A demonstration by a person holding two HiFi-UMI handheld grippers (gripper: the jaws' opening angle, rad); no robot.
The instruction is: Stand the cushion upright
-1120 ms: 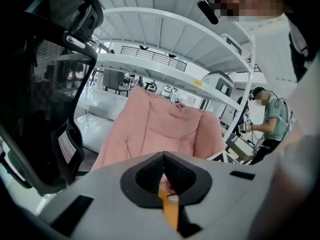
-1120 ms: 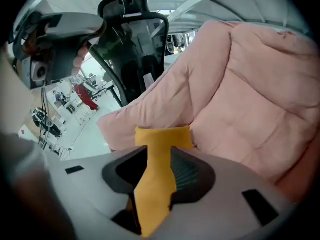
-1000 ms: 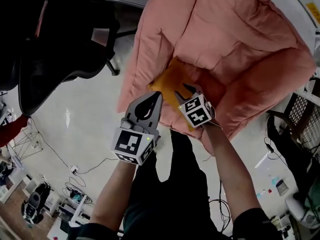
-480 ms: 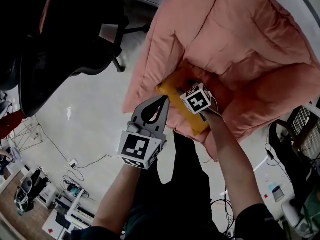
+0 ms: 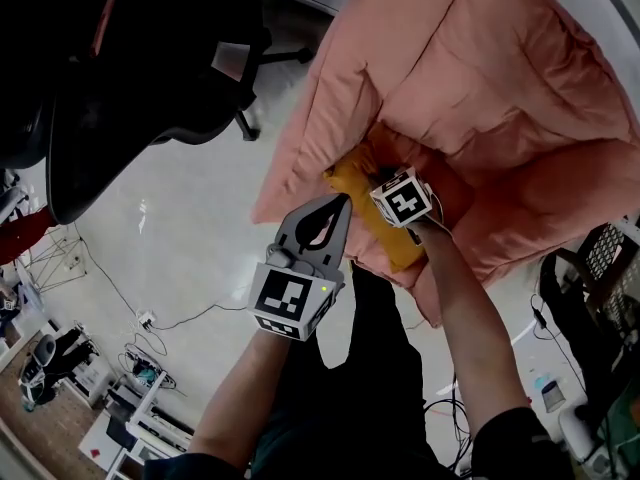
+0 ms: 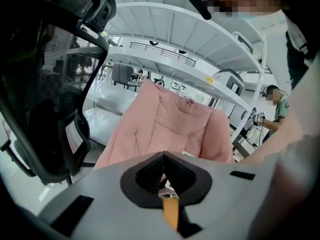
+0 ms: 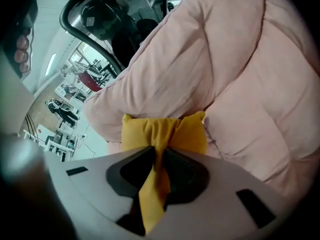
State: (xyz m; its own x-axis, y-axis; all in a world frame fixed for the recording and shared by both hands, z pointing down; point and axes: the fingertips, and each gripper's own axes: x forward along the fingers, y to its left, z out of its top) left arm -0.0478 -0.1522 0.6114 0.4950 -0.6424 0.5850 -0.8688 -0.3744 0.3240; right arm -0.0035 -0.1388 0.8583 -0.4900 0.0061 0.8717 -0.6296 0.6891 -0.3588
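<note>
The yellow cushion [image 5: 362,190] lies on the seat of a padded pink chair [image 5: 480,98], near its front edge. My right gripper [image 5: 384,180] points steeply down onto it. In the right gripper view its jaws [image 7: 159,151] are closing, with a bunched fold of the cushion [image 7: 165,131] pinched between them. My left gripper [image 5: 338,206] hovers just left of the cushion, in front of the seat, jaws together and holding nothing. The left gripper view shows its tips [image 6: 163,156] meeting in front of the pink chair [image 6: 165,124].
A black mesh office chair [image 5: 130,78] stands on the pale floor to the left, close by in the left gripper view [image 6: 45,99]. Cables [image 5: 150,318] and small equipment lie at lower left. White shelving [image 6: 190,49] rises behind the pink chair, and a person [image 6: 277,109] stands far right.
My right gripper has dropped onto the cushion and pinched its fabric. The left gripper has stayed where it was.
</note>
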